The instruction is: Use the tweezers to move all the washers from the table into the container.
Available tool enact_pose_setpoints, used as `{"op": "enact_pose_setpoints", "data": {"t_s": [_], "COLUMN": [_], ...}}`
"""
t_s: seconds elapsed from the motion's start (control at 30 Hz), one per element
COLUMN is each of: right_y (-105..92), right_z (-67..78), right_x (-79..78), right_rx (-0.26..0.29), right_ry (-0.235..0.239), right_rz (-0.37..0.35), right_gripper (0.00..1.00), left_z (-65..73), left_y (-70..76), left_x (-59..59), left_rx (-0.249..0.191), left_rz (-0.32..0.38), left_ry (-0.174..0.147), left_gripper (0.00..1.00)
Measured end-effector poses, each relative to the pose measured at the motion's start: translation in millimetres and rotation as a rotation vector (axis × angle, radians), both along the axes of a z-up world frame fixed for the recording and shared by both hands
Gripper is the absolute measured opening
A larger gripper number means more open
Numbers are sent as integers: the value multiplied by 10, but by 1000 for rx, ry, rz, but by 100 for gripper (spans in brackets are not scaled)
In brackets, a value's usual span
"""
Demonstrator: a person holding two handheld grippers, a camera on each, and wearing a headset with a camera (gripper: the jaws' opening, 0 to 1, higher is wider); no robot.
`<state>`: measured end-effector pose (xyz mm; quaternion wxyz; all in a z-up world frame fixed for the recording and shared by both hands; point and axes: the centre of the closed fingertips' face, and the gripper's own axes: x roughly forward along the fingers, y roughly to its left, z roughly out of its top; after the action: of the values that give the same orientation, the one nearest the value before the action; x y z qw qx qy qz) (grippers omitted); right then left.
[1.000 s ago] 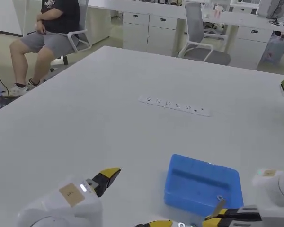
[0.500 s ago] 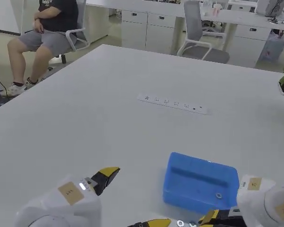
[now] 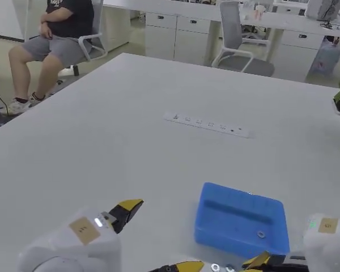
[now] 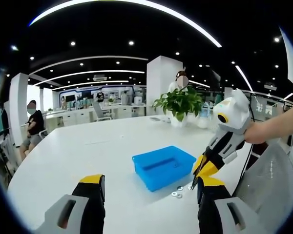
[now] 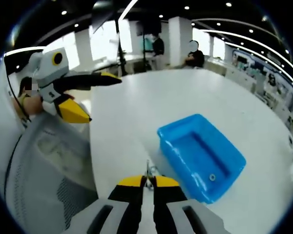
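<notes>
Loose washers [image 3: 215, 267] lie on the white table [image 3: 130, 141] just beside the near wall of the blue container [image 3: 221, 235]. The left gripper view shows at least three of them [image 4: 176, 194] in a small cluster on the bare tabletop. One washer [image 3: 261, 234] already rests on the floor of the container, towards its near right corner; the right gripper view shows it [image 5: 212, 177] lying flat and well apart from the walls [image 5: 178, 163]. The container stands at the near right of the table, and the left gripper view shows it [image 4: 158, 178] open-topped and rectangular.

The tweezers [image 5: 147, 170] project as a thin metal strip from between the jaws of the right gripper [image 5: 147, 181], which are closed tight on them. Whether the tweezer tips hold a washer cannot be told. In the head view the right gripper [image 3: 258, 262] sits at the near right edge, just beside the loose washers. In the left gripper view it [image 4: 205, 168] points down towards them.

The left gripper [image 3: 156, 237] is at the near left with its jaws spread wide and nothing between them; the right gripper view shows it [image 5: 100, 97] raised above the table.

Further off, a power strip [image 3: 207, 124] lies mid-table. A seated person [image 3: 62, 28] is at the far left and an office chair [image 3: 238, 34] beyond the far edge.
</notes>
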<state>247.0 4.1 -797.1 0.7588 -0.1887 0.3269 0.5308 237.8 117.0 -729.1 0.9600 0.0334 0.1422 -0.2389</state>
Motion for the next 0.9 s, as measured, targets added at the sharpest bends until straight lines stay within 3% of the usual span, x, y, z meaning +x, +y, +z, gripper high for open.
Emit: {"op": "enact_pose_setpoints", "data": {"t_s": [0.3, 0.43, 0.9], "right_y": [-105, -99, -162], "right_z": [263, 401, 461], "right_x": [165, 246, 595], "right_rx": [34, 83, 98], "right_ry": [-27, -24, -16], "right_rz": [-67, -103, -153], "right_gripper": [4, 4, 4], "left_z": [-10, -8, -9], "left_y": [0, 4, 22], "left_x": [-3, -1, 1], "left_rx": [2, 2, 2], "left_rz": [-7, -8, -2], "left_ry": [-1, -4, -7], "left_gripper": [78, 78, 78]}}
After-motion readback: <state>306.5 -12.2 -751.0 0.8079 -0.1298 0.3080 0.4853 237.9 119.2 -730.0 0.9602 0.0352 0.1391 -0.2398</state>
